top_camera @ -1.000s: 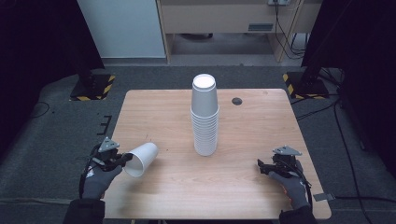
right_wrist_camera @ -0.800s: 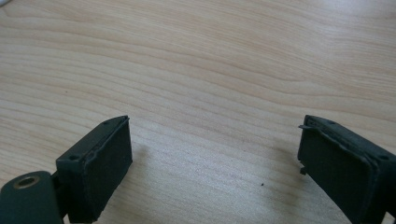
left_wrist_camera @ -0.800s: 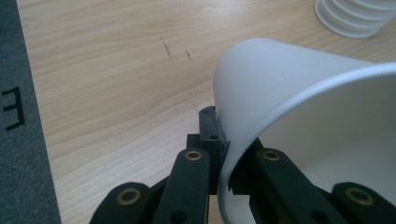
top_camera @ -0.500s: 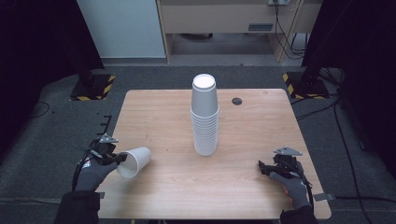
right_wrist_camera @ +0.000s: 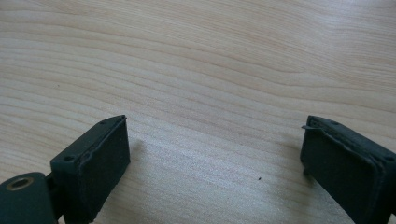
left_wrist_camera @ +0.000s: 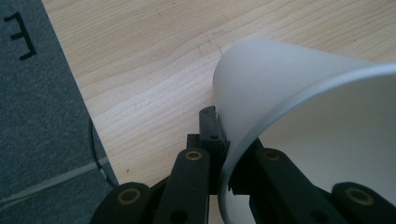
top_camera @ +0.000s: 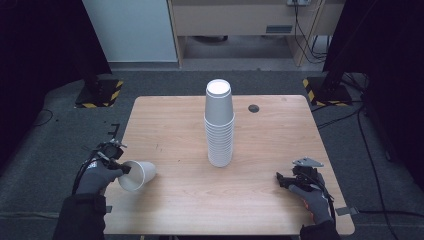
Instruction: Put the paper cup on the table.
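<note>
The left gripper (top_camera: 120,166) is clenched on the rim of a single white paper cup (top_camera: 137,175), one jaw inside the mouth and one outside against the wall, as the left gripper view shows (left_wrist_camera: 224,163). The cup (left_wrist_camera: 308,140) lies tilted on its side at the near left corner of the wooden table (top_camera: 175,125), its closed base pointing toward the table's middle and its mouth toward the person's gloved left hand (top_camera: 97,175). Whether the cup's wall touches the wood or hangs just above it cannot be told.

The right gripper (top_camera: 285,180) rests near the right edge, released, its jaws standing wide apart over bare wood with nothing between them (right_wrist_camera: 215,154).

A tall stack of cups (top_camera: 219,125) stands inverted at the table's centre, well apart from both grippers. A small dark disc (top_camera: 254,108) lies behind it.

Risks noted:
- The grip takes only the thin rim (a weak hold on soft paper); too much pressure would likely crease or ovalise the mouth, and the cup would then nest badly on the stack.
- A quick swing could let the cup pivot or slip between the pads.
- The stack is tall and narrow; a sideways knock from the arriving cup or gripper would probably topple it.
</note>
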Demonstrator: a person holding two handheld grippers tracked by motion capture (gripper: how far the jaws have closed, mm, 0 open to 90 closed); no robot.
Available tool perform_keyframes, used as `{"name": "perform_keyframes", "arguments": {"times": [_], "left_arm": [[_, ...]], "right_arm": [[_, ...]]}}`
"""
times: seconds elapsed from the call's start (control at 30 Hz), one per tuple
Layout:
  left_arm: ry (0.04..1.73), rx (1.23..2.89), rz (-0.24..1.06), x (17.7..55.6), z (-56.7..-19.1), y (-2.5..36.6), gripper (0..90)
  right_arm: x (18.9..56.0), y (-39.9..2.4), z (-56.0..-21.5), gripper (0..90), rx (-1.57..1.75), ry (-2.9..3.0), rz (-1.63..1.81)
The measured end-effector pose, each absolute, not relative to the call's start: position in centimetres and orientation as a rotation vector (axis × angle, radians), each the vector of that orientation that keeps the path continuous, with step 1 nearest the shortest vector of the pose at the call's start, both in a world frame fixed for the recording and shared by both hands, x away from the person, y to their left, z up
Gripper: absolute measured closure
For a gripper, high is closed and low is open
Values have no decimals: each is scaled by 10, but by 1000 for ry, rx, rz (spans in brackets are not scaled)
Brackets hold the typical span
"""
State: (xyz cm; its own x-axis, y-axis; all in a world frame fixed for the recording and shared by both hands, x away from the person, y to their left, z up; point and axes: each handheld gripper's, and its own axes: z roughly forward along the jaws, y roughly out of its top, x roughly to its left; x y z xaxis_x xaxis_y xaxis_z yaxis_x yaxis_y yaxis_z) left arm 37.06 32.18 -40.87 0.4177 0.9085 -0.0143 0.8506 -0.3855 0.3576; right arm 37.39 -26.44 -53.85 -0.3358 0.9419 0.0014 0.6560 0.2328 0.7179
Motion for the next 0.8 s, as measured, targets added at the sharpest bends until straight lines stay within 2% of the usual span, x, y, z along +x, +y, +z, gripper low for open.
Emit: {"name": "perform_keyframes", "arguments": {"times": [0.37,0.8], "left_arm": [[1594,2482,148,383,-405,313,869],[1670,2613,-17,390,-420,306,868]], "right_arm": [[374,-264,-539,83,1469,2077,881],[374,-264,-539,80,1464,2077,878]]}}
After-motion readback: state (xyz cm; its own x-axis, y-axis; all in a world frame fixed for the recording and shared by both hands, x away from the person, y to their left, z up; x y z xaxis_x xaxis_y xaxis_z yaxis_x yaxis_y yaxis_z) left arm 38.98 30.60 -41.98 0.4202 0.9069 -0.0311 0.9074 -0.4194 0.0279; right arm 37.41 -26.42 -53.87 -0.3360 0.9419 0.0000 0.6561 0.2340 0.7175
